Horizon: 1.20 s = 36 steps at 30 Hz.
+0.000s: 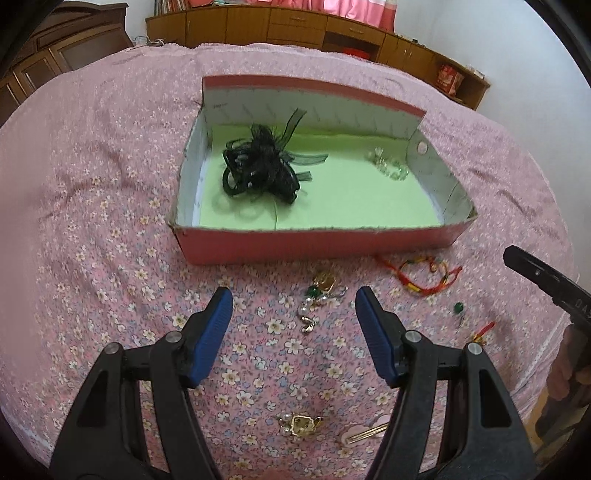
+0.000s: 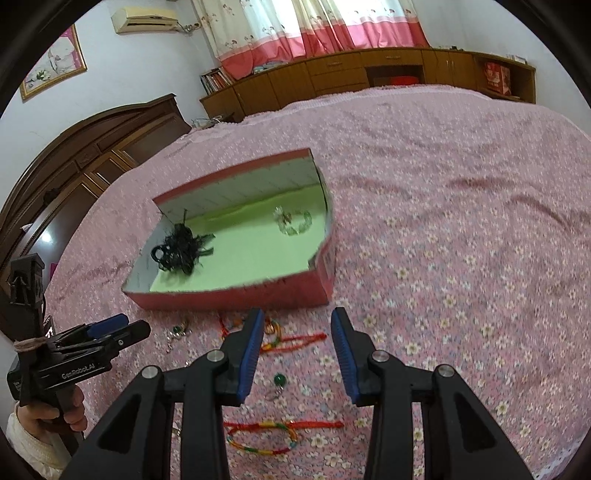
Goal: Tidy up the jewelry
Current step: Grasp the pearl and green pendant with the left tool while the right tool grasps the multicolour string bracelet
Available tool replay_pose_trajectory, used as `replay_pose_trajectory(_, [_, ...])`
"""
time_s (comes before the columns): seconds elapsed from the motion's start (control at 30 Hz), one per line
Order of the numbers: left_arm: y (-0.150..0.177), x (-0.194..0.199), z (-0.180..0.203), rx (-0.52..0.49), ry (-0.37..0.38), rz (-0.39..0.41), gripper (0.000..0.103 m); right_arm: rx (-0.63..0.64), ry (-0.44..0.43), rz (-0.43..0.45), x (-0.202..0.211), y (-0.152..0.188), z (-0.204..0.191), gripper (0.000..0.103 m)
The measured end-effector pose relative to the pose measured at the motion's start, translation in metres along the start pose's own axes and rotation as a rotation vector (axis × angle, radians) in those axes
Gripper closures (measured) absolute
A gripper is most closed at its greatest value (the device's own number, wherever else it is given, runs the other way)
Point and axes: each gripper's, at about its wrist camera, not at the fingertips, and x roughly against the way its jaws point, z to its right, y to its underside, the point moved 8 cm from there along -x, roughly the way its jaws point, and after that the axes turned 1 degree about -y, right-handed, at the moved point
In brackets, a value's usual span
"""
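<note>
While both grippers hang open-jawed and empty over the bedspread, the pearl-and-green earrings (image 1: 317, 301) lie just ahead of the left gripper (image 1: 294, 301), its nearer tool, short of the box (image 1: 314, 242).

A bed (image 2: 461, 177) covered in a pink spread printed with small pale flowers filled most of the room. Beyond it a long, low wooden cabinet (image 2: 369, 74) with drawers and open shelves ran along the far wall, holding a row of books (image 2: 216, 79) at one end and a red box (image 2: 496, 77) at the other. Curtains (image 2: 314, 26), white above and pink below, hung over it with daylight coming through. A dark carved wooden headboard (image 2: 74, 162) stood at one side. On the pale wall hung an air conditioner (image 2: 146, 18) and a framed picture (image 2: 53, 61).
</note>
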Motion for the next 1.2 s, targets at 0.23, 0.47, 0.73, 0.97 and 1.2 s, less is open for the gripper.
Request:
replay_pose_trajectory(0.23, [0.012,-0.019,0.008,-0.031,0.005,-0.038,0.052,-0.009,0.001,-0.029,-0.006,0.012,0.005,0.062])
replay_pose_trajectory(0.47, [0.019,-0.036,0.016,-0.087,0.0,-0.064,0.078,-0.015,-0.006,-0.041,-0.012,0.016,0.007,0.062])
replay_pose_trajectory(0.73, [0.017,-0.053,0.021,-0.09,-0.012,-0.075,0.093,-0.022,-0.018,-0.056,-0.019,0.02,0.008,0.062])
replay_pose_trajectory(0.97, [0.016,-0.041,0.016,-0.059,0.047,-0.052,0.1,-0.01,-0.032,-0.054,-0.024,0.016,0.002,0.062])
replay_pose_trajectory(1.2, [0.012,-0.01,0.017,-0.071,0.085,-0.007,0.1,-0.004,-0.039,-0.056,-0.026,0.016,-0.001,0.062])
